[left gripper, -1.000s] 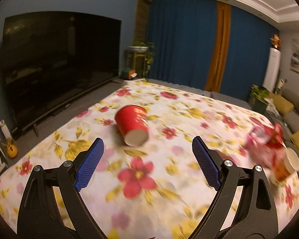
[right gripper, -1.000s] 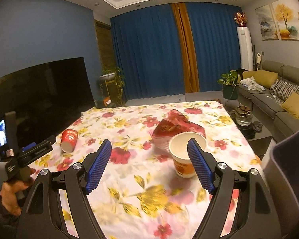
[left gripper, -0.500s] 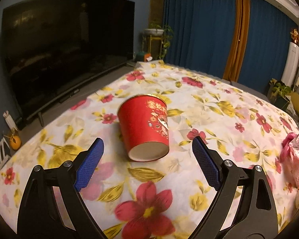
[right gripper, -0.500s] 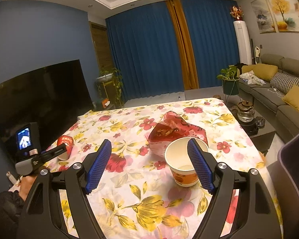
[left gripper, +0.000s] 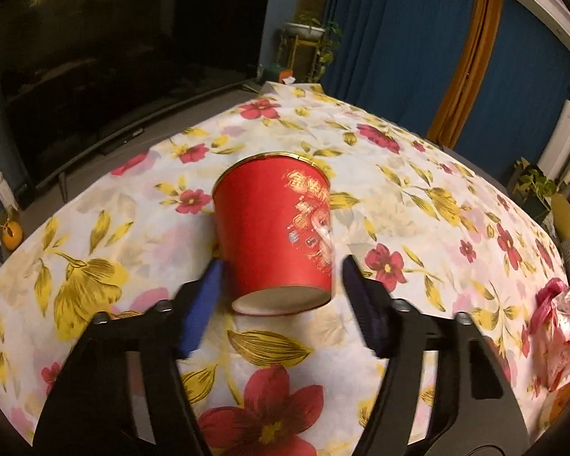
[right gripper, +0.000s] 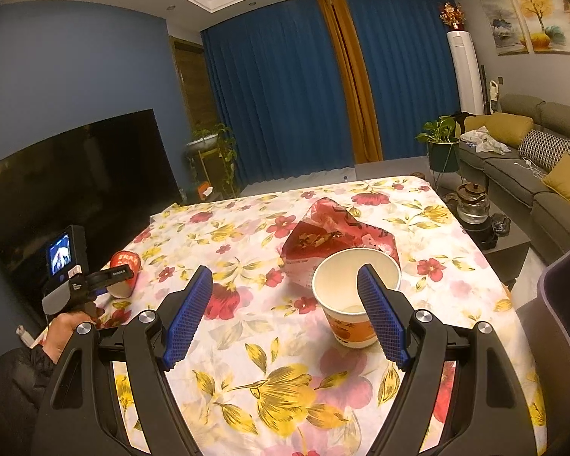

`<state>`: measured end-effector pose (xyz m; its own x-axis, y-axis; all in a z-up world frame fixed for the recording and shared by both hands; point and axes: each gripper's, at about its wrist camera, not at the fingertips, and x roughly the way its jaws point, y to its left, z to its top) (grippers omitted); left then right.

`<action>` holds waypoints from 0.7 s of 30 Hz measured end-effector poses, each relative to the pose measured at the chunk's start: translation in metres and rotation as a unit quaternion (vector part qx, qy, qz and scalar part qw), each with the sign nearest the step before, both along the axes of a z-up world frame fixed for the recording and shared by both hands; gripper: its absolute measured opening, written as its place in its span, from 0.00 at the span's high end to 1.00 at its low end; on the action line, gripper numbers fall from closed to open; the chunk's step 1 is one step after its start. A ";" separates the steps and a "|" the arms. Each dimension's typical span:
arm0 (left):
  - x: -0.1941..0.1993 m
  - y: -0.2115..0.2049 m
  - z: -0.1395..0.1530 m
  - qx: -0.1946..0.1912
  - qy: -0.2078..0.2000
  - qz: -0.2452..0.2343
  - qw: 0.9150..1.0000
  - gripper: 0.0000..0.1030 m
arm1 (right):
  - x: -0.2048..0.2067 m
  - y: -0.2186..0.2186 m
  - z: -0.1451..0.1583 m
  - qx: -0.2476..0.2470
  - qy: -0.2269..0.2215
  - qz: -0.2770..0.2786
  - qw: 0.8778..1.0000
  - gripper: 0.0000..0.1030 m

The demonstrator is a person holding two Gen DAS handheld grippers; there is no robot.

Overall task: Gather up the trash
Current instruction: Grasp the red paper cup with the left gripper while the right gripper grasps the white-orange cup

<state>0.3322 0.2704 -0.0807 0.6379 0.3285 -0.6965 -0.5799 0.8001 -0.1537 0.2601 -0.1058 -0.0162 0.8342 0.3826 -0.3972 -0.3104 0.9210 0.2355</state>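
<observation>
Left wrist view: red cup (left gripper: 273,228) lies on its side near the desk's (left gripper: 418,197) left edge, base toward the camera.
Cup axis: runs away from the left gripper (left gripper: 279,306), rim at the far end.
Left jaws: closing, flanking the base, pads not yet pressing.
Right gripper (right gripper: 285,319): jaws spread, empty, well apart from the cup.
Nearer hand: left.

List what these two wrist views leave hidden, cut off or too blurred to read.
- Red cup, left wrist view: it lies with its base toward the camera, so its inside is hidden; the print is blurred.
- Left claw: closing, motion-smeared; contact with the cup unclear.
- Red wrapper, right wrist view: its near edge sits behind the white cup.
- Grey bin: cut by the frame edge.
</observation>
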 end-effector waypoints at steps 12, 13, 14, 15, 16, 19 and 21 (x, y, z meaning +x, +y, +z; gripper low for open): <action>-0.008 -0.019 0.009 0.021 -0.028 -0.040 0.999 0.47 | 0.002 -0.005 0.000 -0.006 0.003 -0.009 1.000 0.26; -0.010 -0.024 0.010 0.024 -0.031 -0.047 0.998 0.47 | 0.004 -0.008 0.000 -0.006 0.003 -0.014 1.000 0.26; -0.012 -0.029 0.011 0.025 -0.034 -0.057 0.997 0.47 | 0.005 -0.010 -0.001 -0.007 0.003 -0.021 1.000 0.26; -0.014 -0.034 0.013 0.025 -0.038 -0.062 0.997 0.47 | 0.007 -0.012 -0.002 -0.008 0.004 -0.027 1.000 0.26; -0.018 -0.039 0.015 0.024 -0.044 -0.069 0.996 0.47 | 0.009 -0.014 -0.003 -0.010 0.005 -0.032 0.999 0.26; -0.031 -0.059 0.027 0.024 -0.068 -0.096 0.993 0.47 | 0.017 -0.020 -0.008 -0.016 0.013 -0.050 0.999 0.26; -0.041 -0.076 0.038 0.029 -0.088 -0.116 0.989 0.47 | 0.023 -0.024 -0.011 -0.017 0.021 -0.055 0.998 0.26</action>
